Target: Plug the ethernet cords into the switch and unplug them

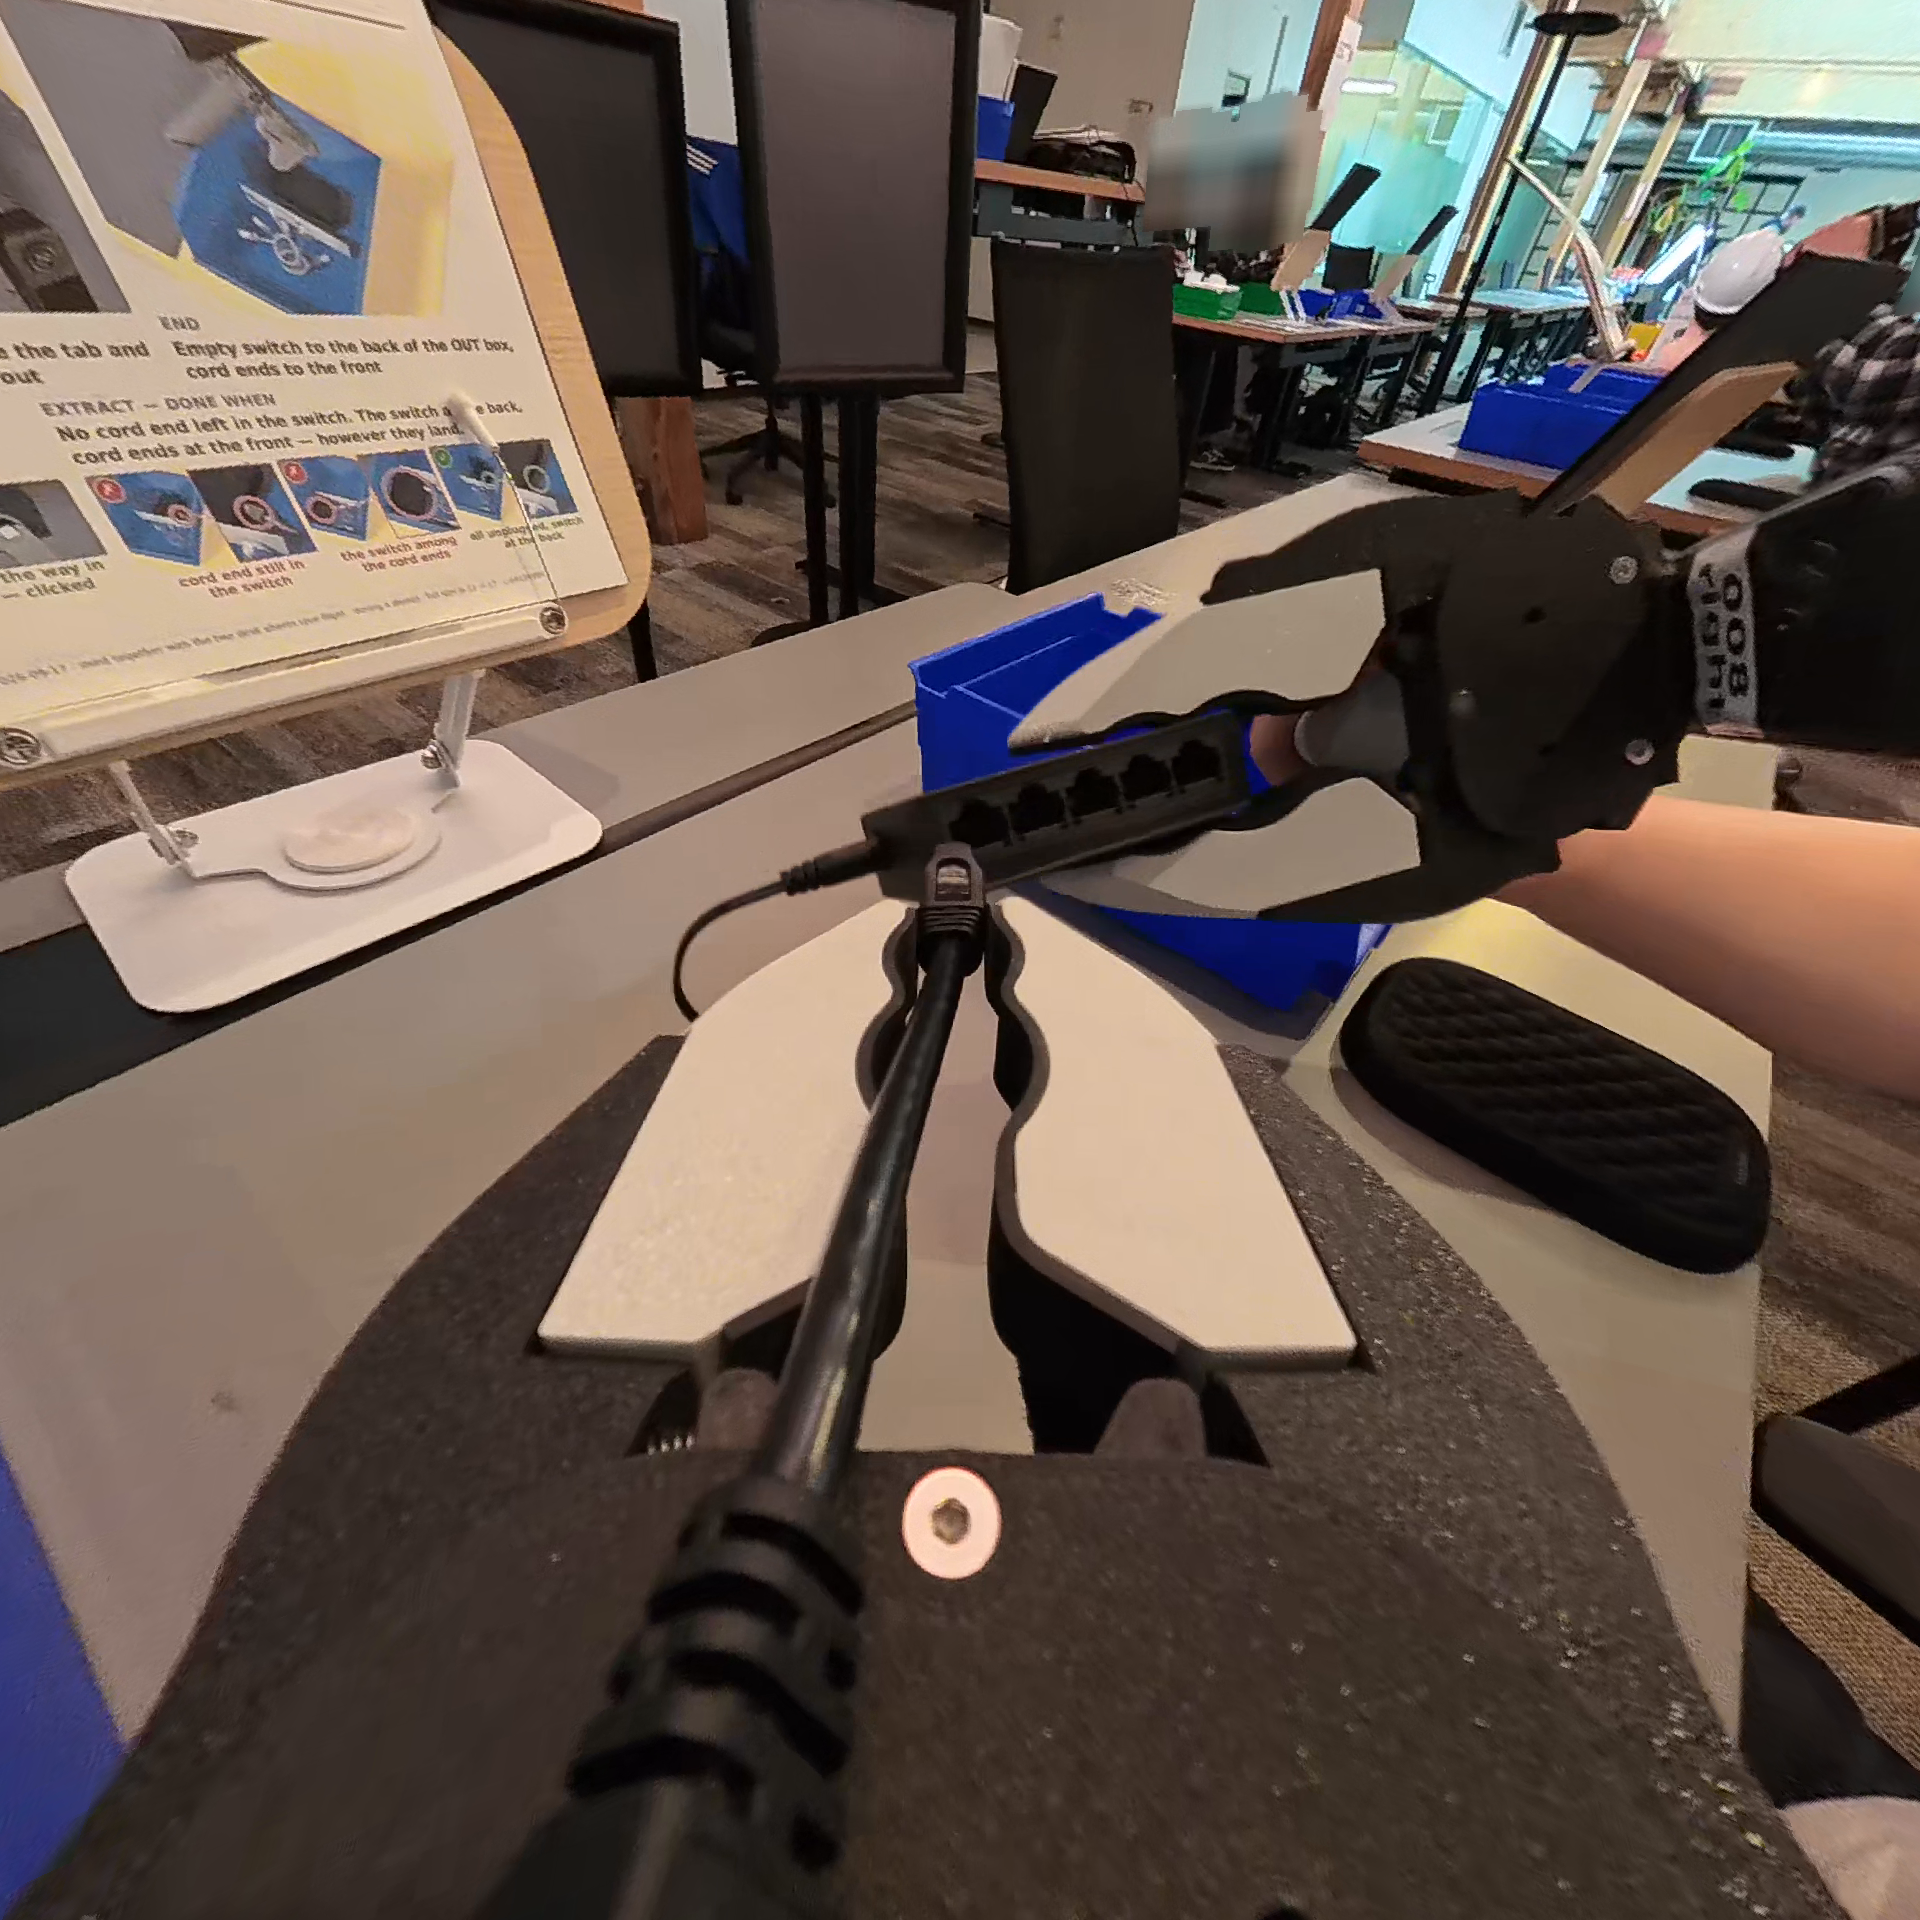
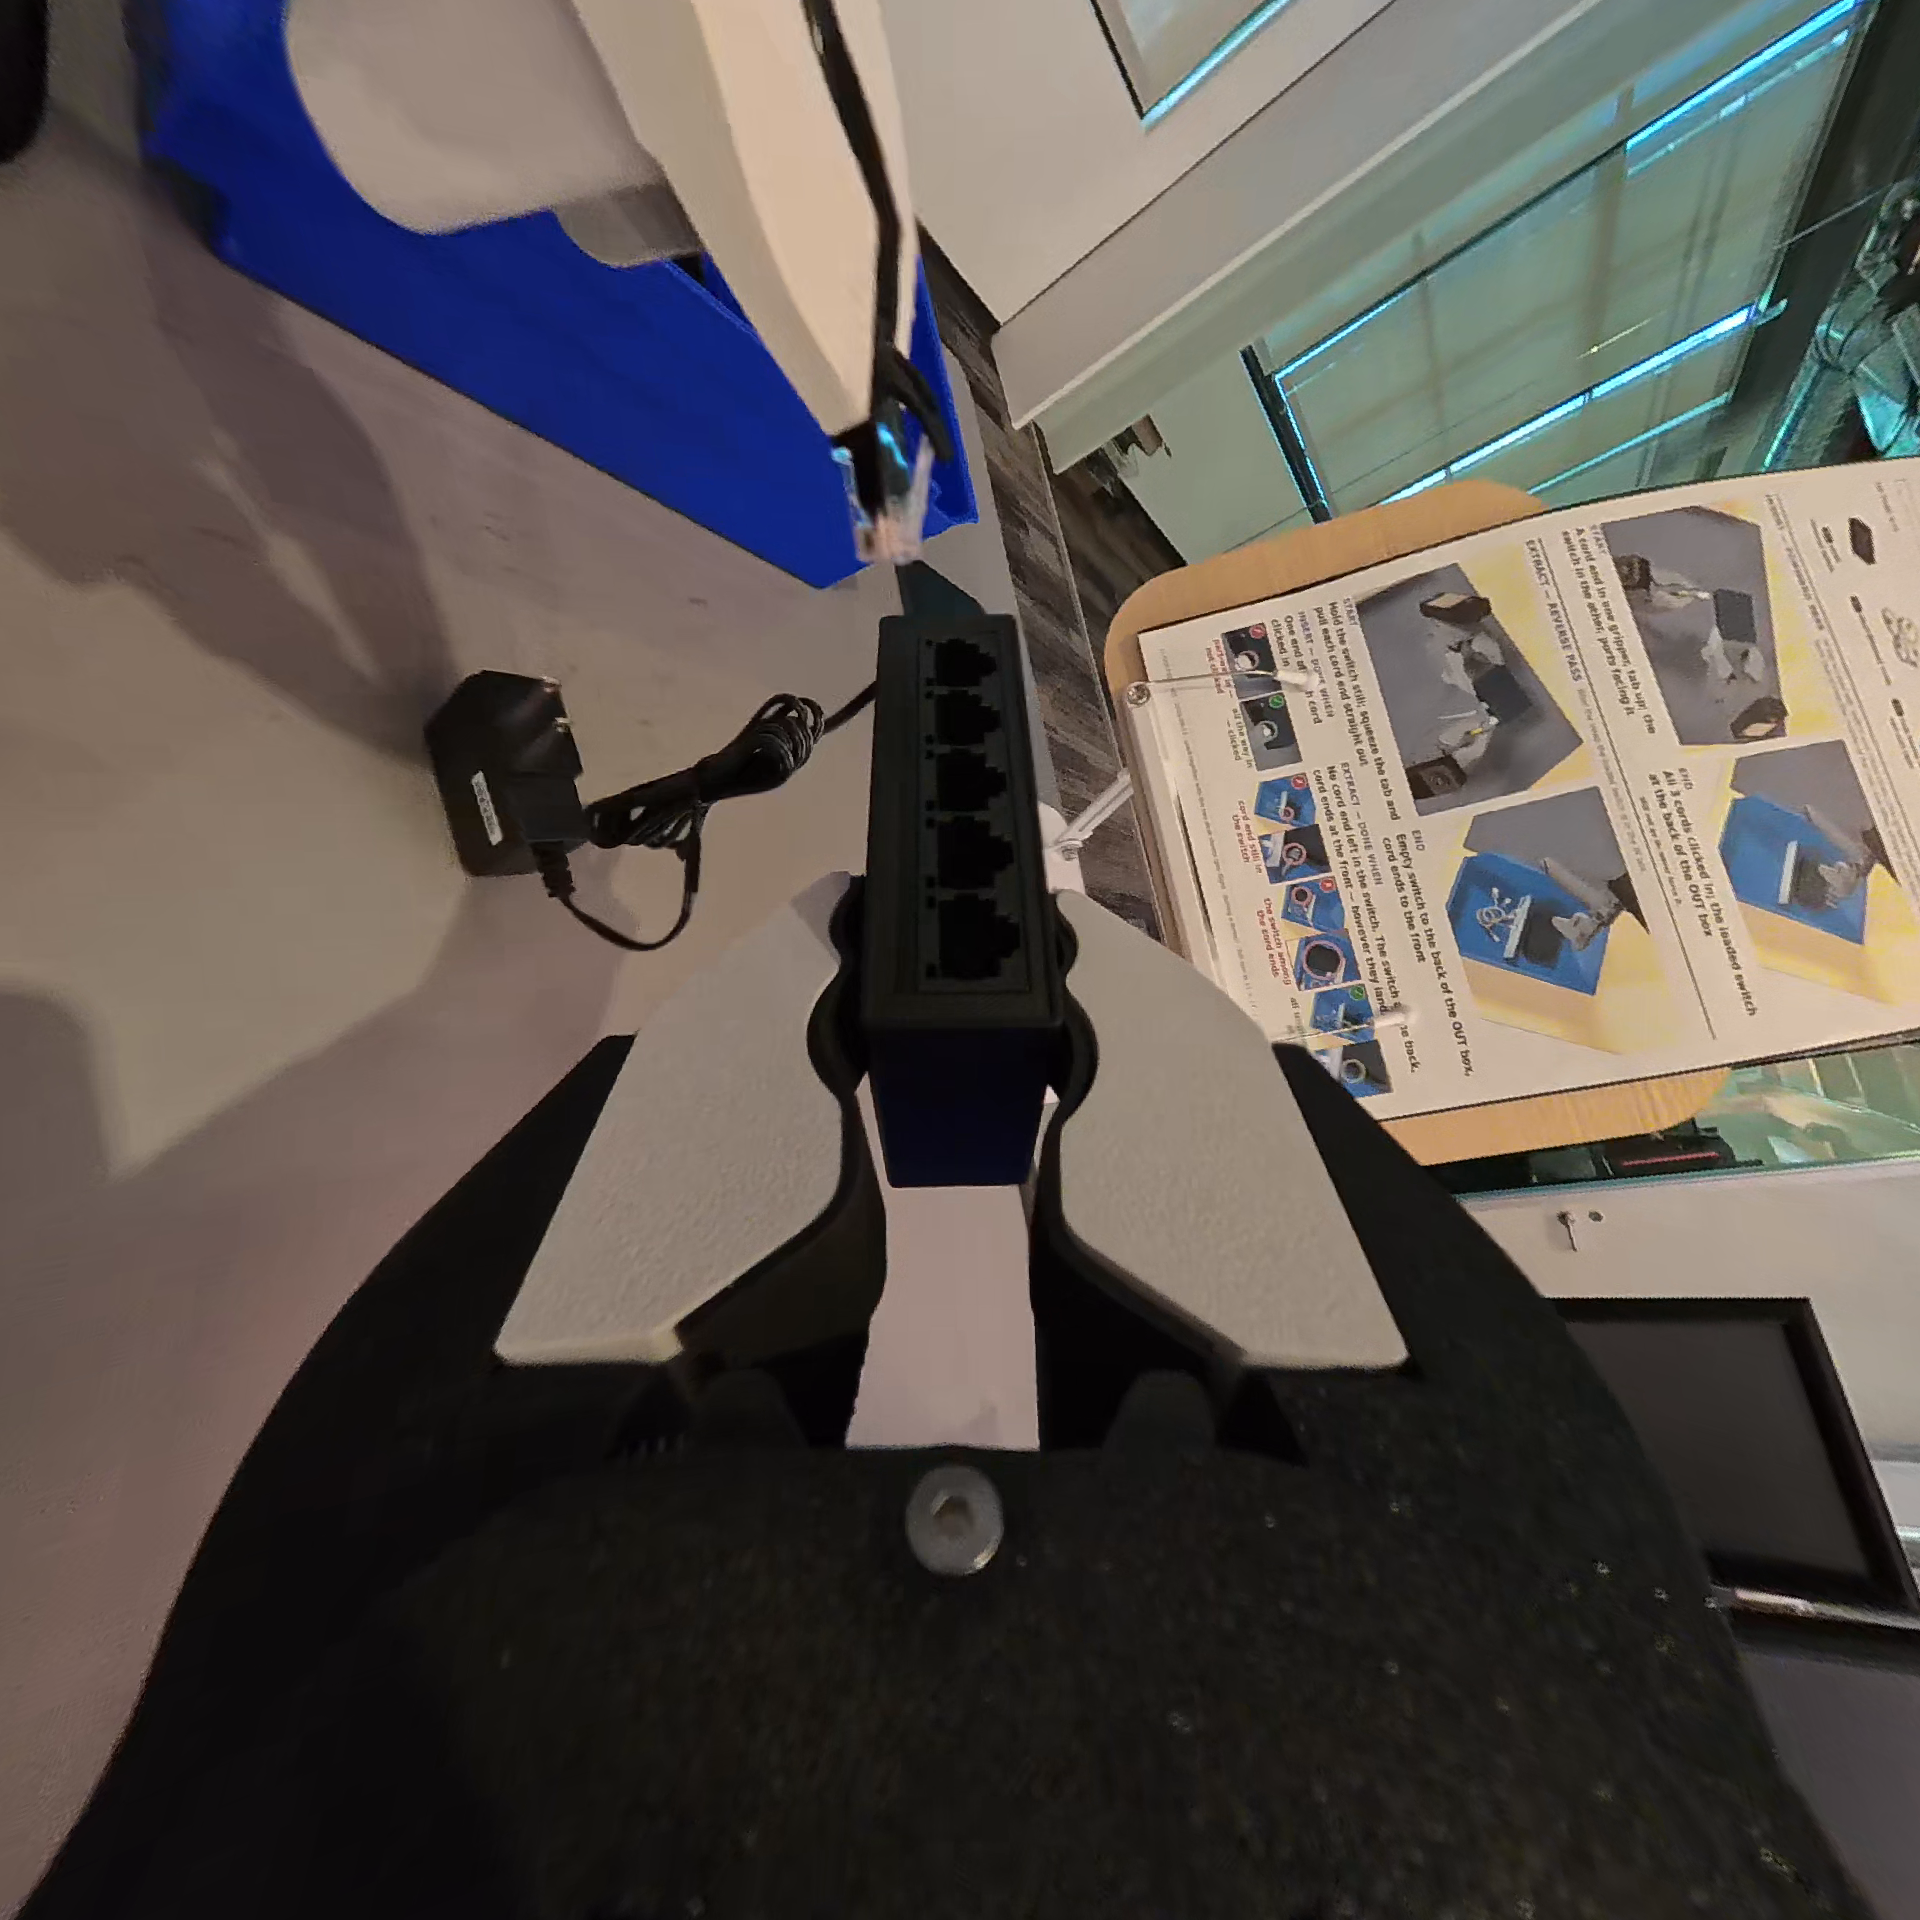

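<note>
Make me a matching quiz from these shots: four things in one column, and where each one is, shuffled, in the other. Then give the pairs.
Things:
1. switch
2. ethernet plug
3. power adapter
4. blue bin

Places:
A. lying on the table, off to one side
B. clamped in the right gripper, all five ports empty
C. held in the left gripper, just short of the ports
D. on the table behind the switch

Pairs: 1-B, 2-C, 3-A, 4-D

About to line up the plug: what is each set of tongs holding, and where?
Left tongs: black ethernet cord, gripped just behind its plug. Right tongs: black switch, clamped at one end.
</note>
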The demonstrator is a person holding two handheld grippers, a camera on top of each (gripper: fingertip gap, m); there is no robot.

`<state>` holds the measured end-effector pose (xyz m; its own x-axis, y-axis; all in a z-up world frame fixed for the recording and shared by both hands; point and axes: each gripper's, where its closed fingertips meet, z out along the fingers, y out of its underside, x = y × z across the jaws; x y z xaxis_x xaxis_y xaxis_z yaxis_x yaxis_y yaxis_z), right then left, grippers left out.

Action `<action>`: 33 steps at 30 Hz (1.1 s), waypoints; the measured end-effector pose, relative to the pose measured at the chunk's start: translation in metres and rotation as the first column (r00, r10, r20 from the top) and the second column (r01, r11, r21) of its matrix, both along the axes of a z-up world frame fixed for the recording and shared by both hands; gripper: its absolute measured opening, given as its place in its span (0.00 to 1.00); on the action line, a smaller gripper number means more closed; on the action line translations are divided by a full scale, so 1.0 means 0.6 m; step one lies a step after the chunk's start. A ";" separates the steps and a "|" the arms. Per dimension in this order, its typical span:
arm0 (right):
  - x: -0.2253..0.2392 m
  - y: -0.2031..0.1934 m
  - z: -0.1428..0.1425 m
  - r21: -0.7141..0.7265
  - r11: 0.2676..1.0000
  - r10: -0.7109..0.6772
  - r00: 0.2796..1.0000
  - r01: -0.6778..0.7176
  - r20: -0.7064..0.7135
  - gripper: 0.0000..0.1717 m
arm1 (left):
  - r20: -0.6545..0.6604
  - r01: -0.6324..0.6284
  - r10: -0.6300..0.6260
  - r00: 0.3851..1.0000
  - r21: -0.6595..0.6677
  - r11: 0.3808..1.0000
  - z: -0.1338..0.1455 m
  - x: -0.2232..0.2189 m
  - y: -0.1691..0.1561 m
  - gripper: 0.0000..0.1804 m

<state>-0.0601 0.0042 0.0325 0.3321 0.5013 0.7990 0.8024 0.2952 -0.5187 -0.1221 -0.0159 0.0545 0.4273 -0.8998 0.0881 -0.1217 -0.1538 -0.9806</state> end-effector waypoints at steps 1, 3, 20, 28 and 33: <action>-0.003 -0.003 -0.002 -0.004 1.000 0.007 1.000 -0.007 -0.001 0.17 | -0.002 0.003 -0.003 1.000 0.001 1.000 0.000 0.002 0.000 0.06; -0.006 -0.006 -0.003 -0.006 1.000 0.014 1.000 -0.014 -0.002 0.17 | -0.002 0.011 -0.011 1.000 0.003 1.000 -0.001 0.008 0.000 0.06; -0.034 -0.028 0.003 -0.053 0.990 0.126 0.990 -0.129 -0.059 0.17 | 0.040 0.028 -0.028 0.999 -0.005 1.000 -0.004 0.014 -0.004 0.06; -0.021 -0.024 0.024 0.132 0.987 0.073 0.989 -0.090 0.128 0.17 | 0.044 0.014 -0.012 0.999 -0.047 0.999 0.021 0.006 -0.032 0.06; -0.019 -0.013 0.037 0.208 0.976 0.018 0.977 -0.063 0.211 0.17 | 0.034 -0.030 0.032 0.999 -0.051 0.998 0.021 0.016 -0.034 0.06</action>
